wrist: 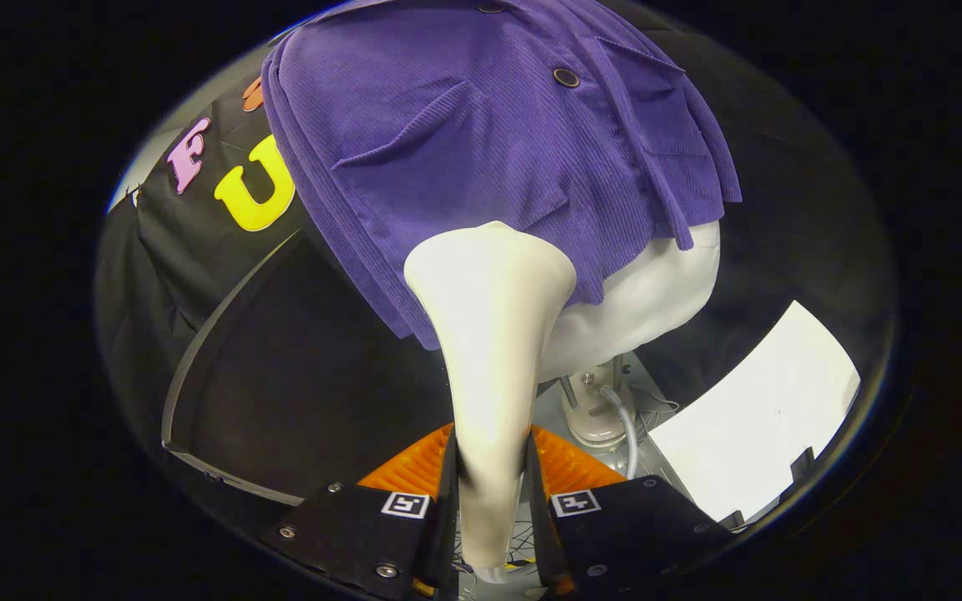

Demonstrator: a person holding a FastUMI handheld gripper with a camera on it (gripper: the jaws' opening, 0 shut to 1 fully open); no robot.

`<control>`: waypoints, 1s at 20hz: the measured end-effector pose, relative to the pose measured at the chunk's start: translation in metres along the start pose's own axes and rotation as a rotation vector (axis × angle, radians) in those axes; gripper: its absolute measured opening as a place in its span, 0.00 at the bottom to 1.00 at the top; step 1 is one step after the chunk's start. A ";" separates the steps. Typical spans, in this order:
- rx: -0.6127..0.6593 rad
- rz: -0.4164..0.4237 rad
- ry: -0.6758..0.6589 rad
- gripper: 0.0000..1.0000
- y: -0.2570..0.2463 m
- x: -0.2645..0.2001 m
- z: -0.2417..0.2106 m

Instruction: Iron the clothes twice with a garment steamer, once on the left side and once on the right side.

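My gripper [489, 484] is shut on the handle of a cream garment steamer [489, 334], which rises from between the fingers and flares into a wide head. The head rests against the lower hem of a purple corduroy jacket [464, 142] on its left side. The jacket hangs on a white mannequin torso [656, 292] and has dark buttons and flap pockets. The steamer head hides part of the hem and the torso behind it.
The mannequin's pole and a cream steamer base with a grey hose [606, 409] stand just beyond the fingers on a grey floor. A white board [756, 426] lies to the right. Black cloth walls surround the mannequin, and a dark panel with a pale edge [205, 359] leans at the left.
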State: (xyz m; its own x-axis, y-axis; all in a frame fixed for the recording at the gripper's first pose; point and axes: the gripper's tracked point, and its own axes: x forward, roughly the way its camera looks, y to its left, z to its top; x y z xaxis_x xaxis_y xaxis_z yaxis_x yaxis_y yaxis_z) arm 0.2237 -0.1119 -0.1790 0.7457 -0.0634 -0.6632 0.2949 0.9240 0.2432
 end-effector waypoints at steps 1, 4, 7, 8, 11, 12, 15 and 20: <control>-0.004 0.015 -0.016 0.39 0.002 -0.013 0.002; -0.043 0.058 -0.073 0.38 0.013 -0.053 0.018; -0.072 0.108 -0.161 0.38 0.028 -0.105 0.046; -0.079 0.119 -0.181 0.38 0.032 -0.119 0.055; -0.094 0.146 -0.259 0.38 0.045 -0.157 0.086; -0.098 0.154 -0.288 0.38 0.050 -0.170 0.097; -0.087 0.185 -0.375 0.38 0.059 -0.215 0.134; -0.080 0.211 -0.551 0.38 0.055 -0.270 0.207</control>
State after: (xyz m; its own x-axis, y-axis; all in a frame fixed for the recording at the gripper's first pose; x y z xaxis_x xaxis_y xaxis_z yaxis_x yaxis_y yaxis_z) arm 0.1617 -0.1222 0.1599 0.9898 -0.0423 -0.1363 0.0771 0.9621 0.2615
